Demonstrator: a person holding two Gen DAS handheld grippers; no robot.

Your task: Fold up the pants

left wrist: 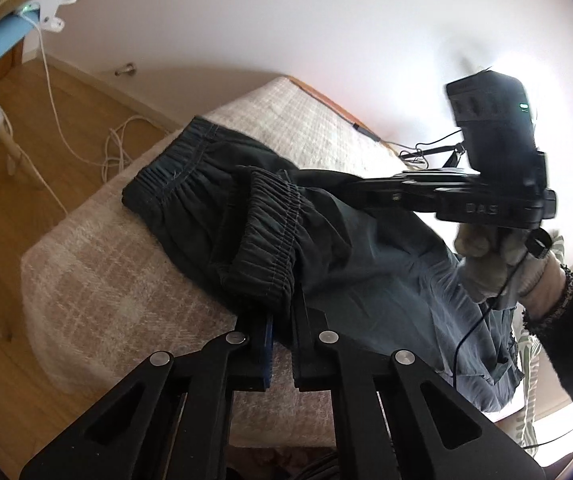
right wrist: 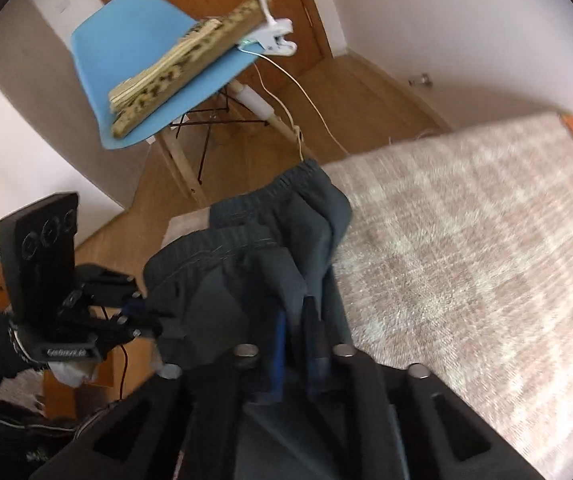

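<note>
Dark grey pants (left wrist: 326, 240) with an elastic waistband (left wrist: 166, 168) lie at the corner of a bed with a beige checked blanket (left wrist: 98, 288). My left gripper (left wrist: 282, 312) is shut on a gathered elastic edge of the pants (left wrist: 266, 240). My right gripper (right wrist: 298, 320) is shut on the pants fabric (right wrist: 270, 248) and holds it folded over, above the blanket (right wrist: 466, 260). The right gripper also shows in the left wrist view (left wrist: 326, 184), reaching in from the right. The left gripper shows in the right wrist view (right wrist: 142, 316) at the pants' left edge.
A blue chair (right wrist: 142, 64) with a stack of patterned boards (right wrist: 174, 64) and a white clip lamp (right wrist: 278, 36) stands on the wooden floor (right wrist: 366, 92) beside the bed. White cables (left wrist: 118, 144) trail across the floor. A white wall (left wrist: 326, 20) lies behind the bed.
</note>
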